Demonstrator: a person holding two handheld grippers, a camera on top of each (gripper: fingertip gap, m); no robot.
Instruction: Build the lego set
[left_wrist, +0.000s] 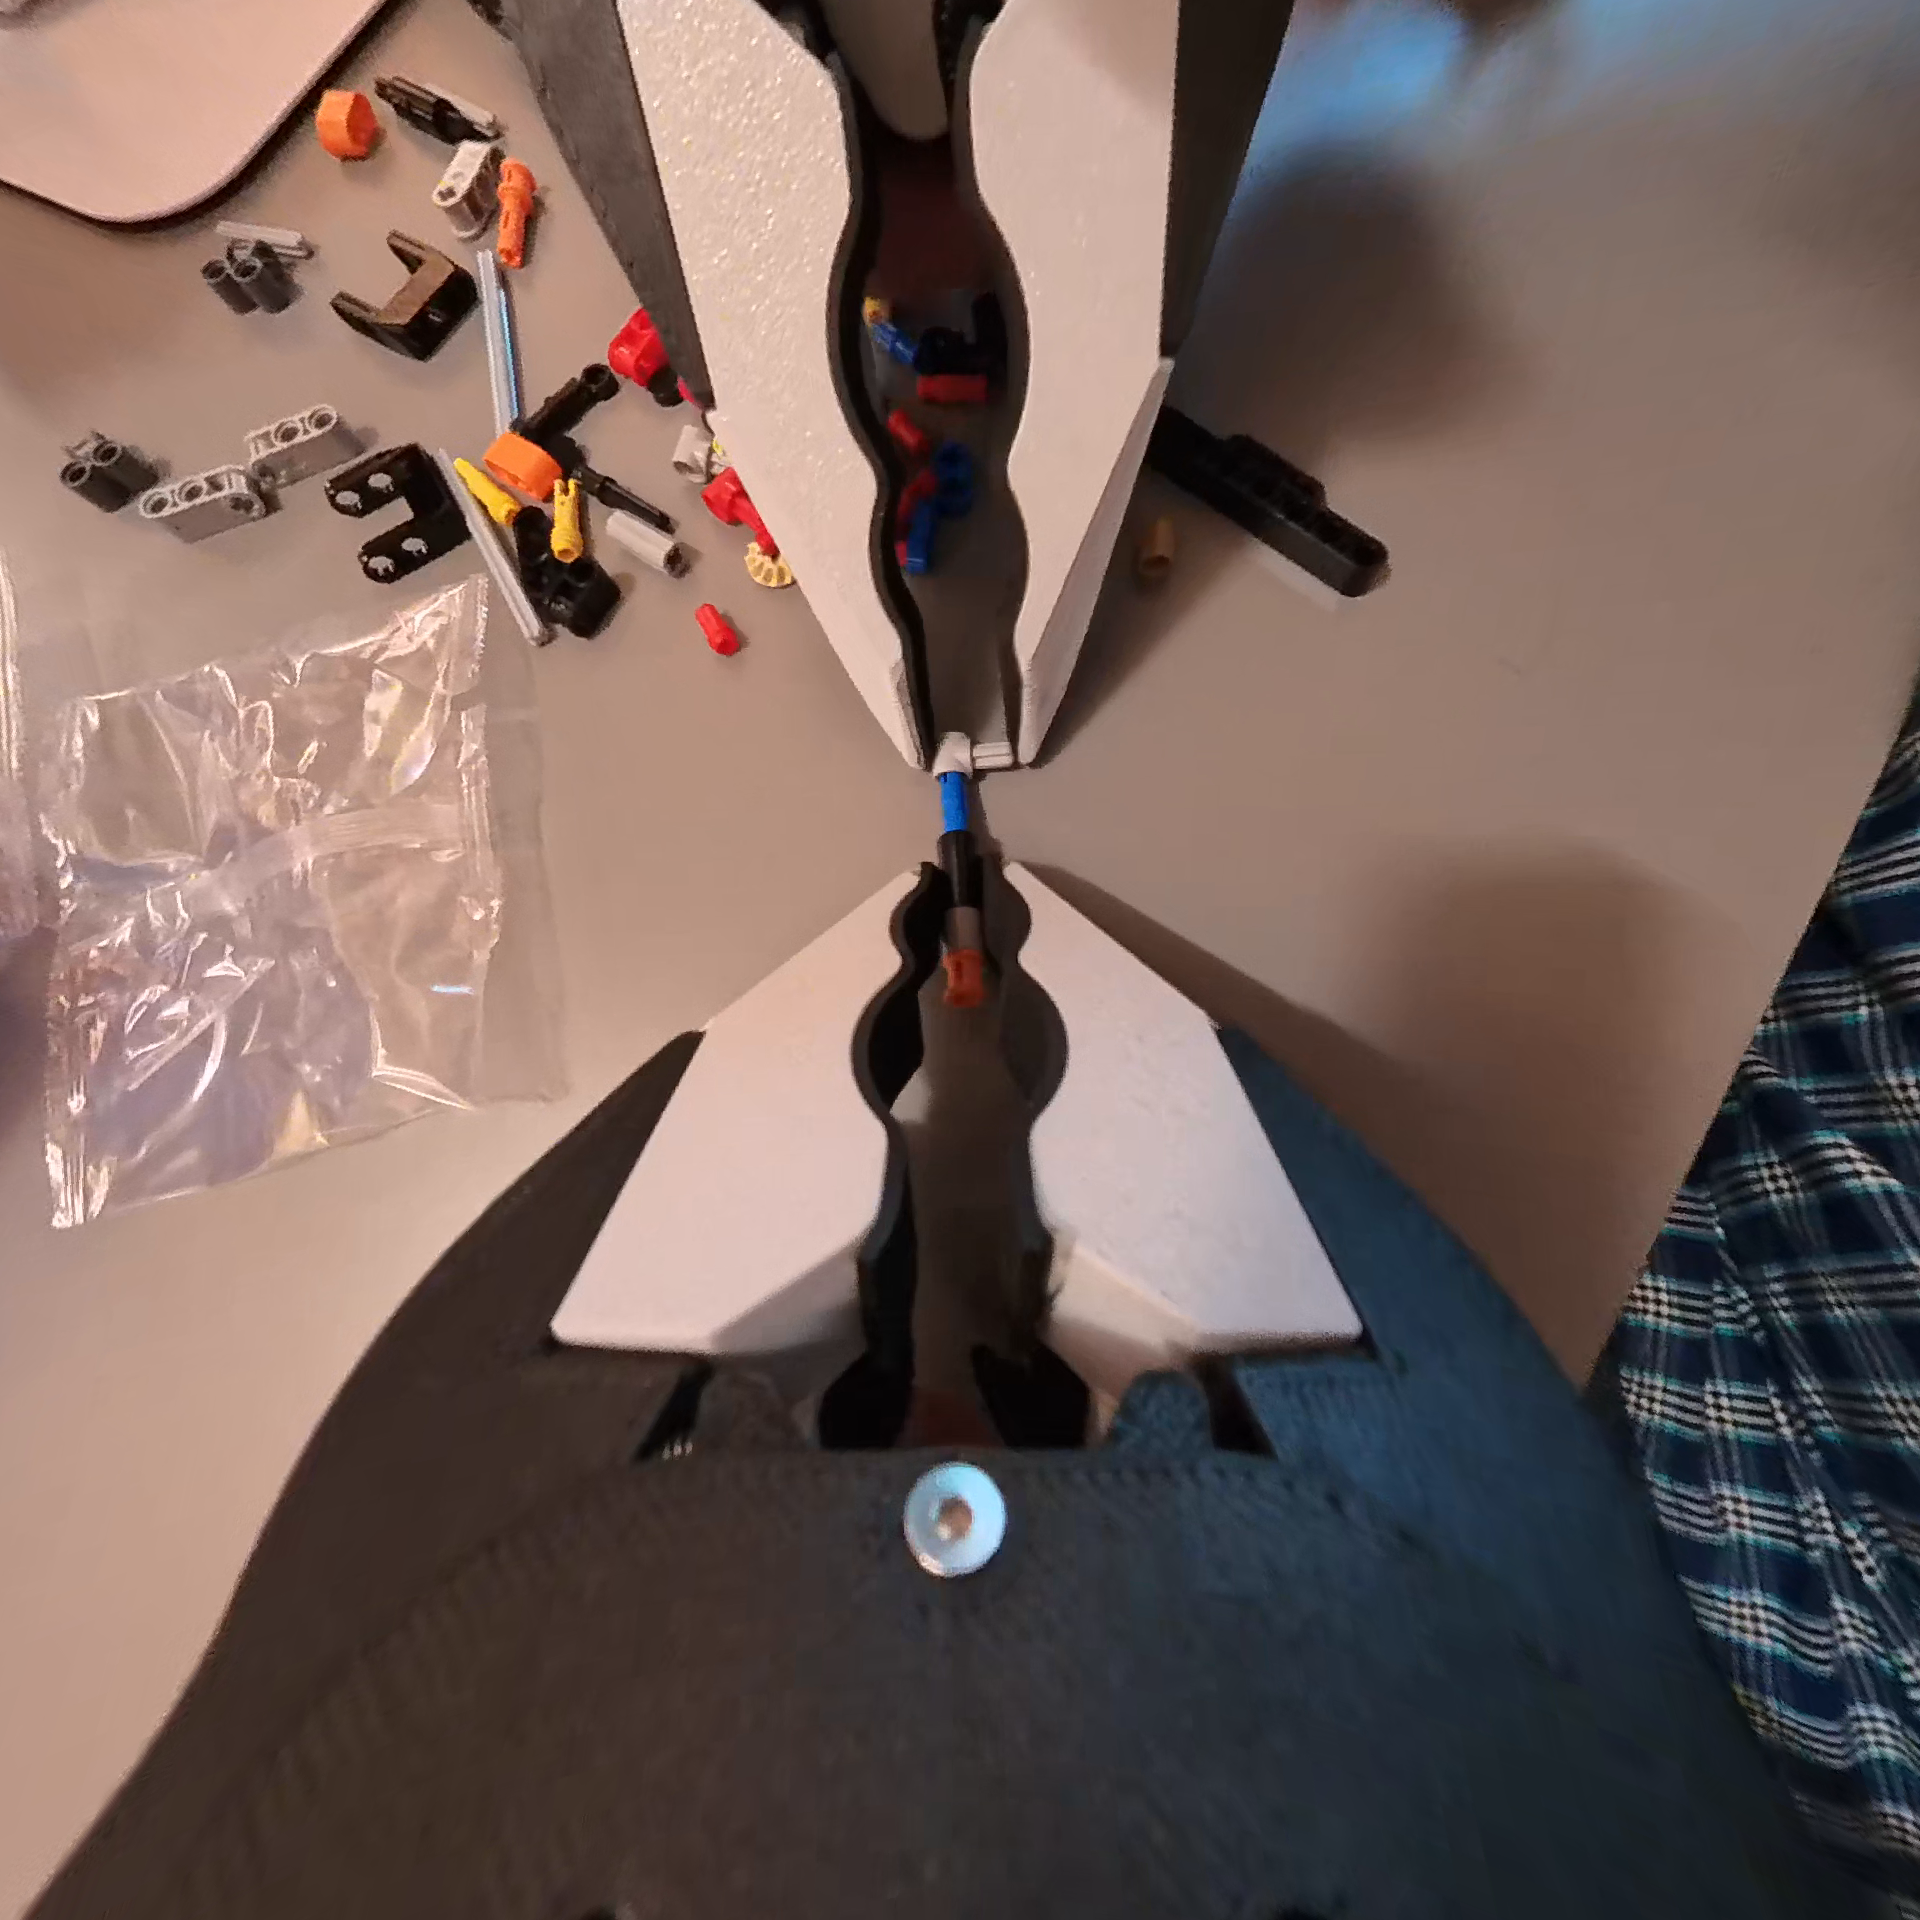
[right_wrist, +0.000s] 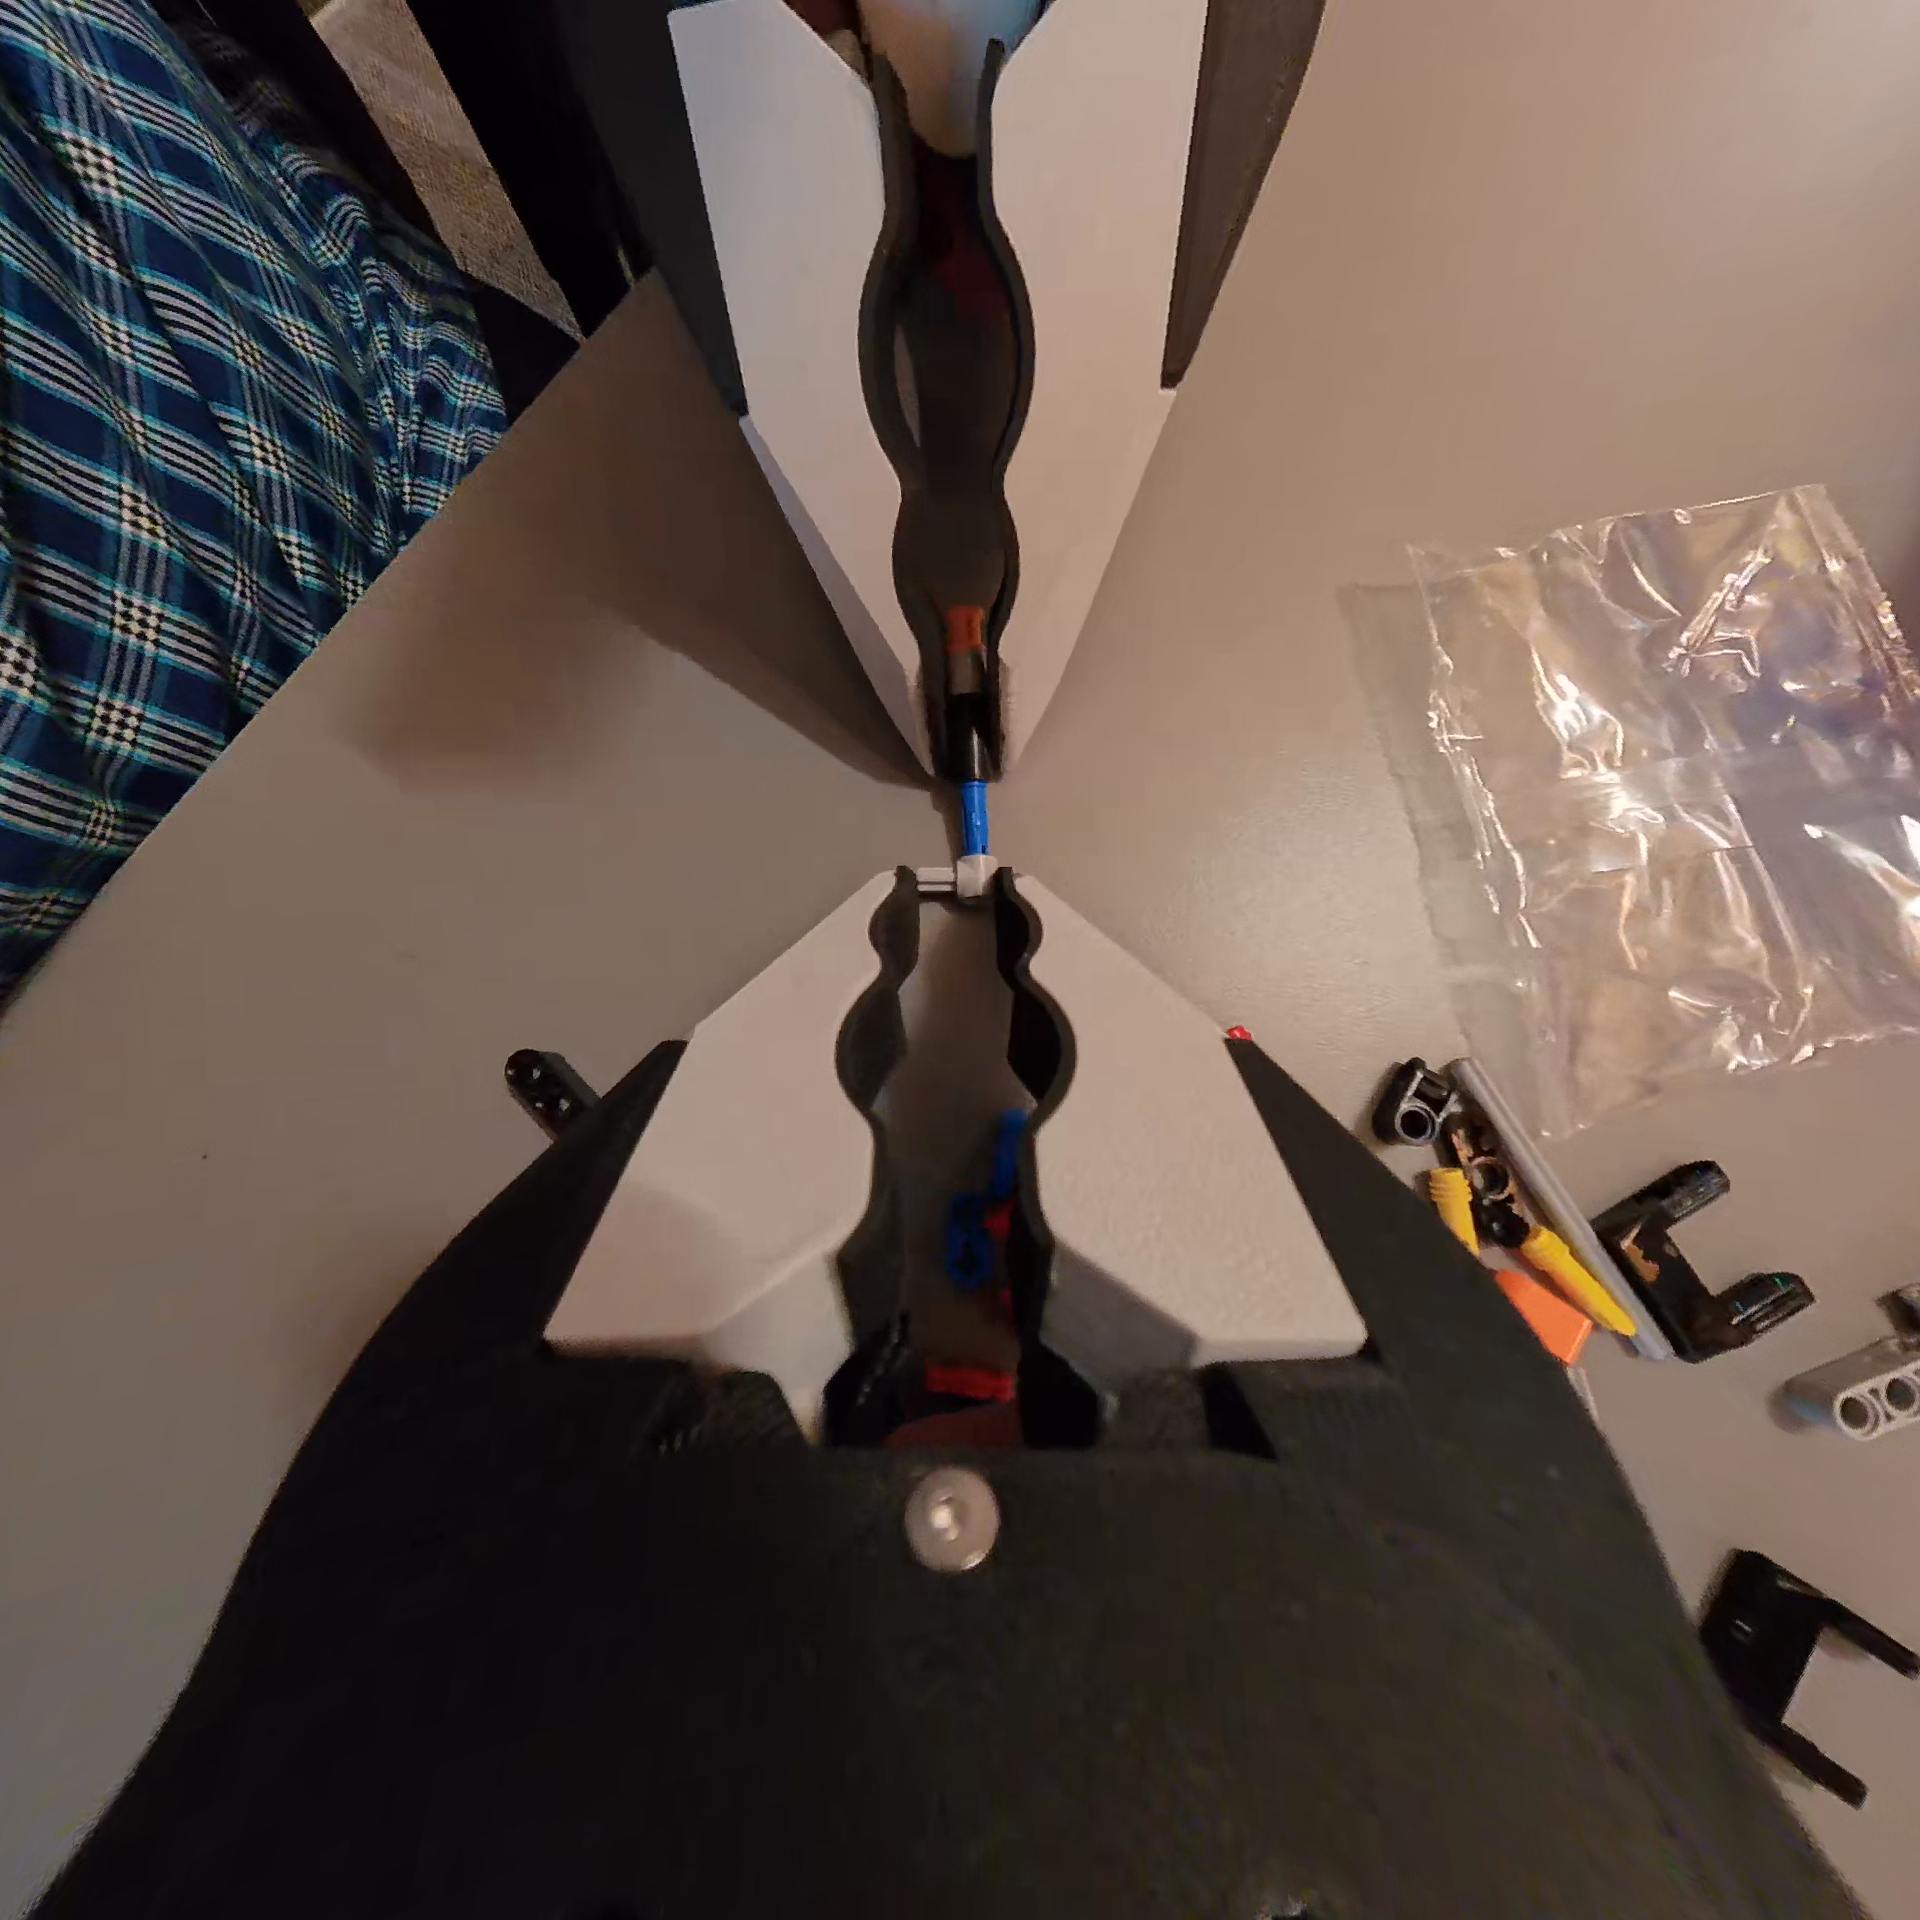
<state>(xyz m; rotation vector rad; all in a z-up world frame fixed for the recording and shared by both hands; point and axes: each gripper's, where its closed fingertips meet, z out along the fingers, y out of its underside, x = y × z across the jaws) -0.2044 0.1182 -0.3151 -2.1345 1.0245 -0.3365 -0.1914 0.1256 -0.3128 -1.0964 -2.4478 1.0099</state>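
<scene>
My left gripper (left_wrist: 961, 871) is at the bottom of the left wrist view, shut on a small rod assembly: a black sleeve (left_wrist: 961, 883) with a grey and orange end (left_wrist: 963, 977) lying back between the jaws. A blue pin (left_wrist: 953, 821) sticks forward out of it. My right gripper (left_wrist: 971, 756) faces it tip to tip, shut on a light grey connector (left_wrist: 966, 750). The blue pin's end meets this connector. In the right wrist view my right gripper (right_wrist: 958, 885) holds the grey connector (right_wrist: 948, 883), and the left gripper (right_wrist: 966, 764) holds the black sleeve (right_wrist: 964, 732) with the blue pin (right_wrist: 975, 816).
A pile of loose parts (left_wrist: 520, 468) lies on the beige table at left, beside an empty clear plastic bag (left_wrist: 270, 883). A black beam (left_wrist: 1278, 509) lies at right. A person's plaid clothing (left_wrist: 1787, 1247) is at the table edge. The bag (right_wrist: 1683, 779) and parts (right_wrist: 1507, 1216) also show in the right wrist view. My left and right fingertips are right by each other.
</scene>
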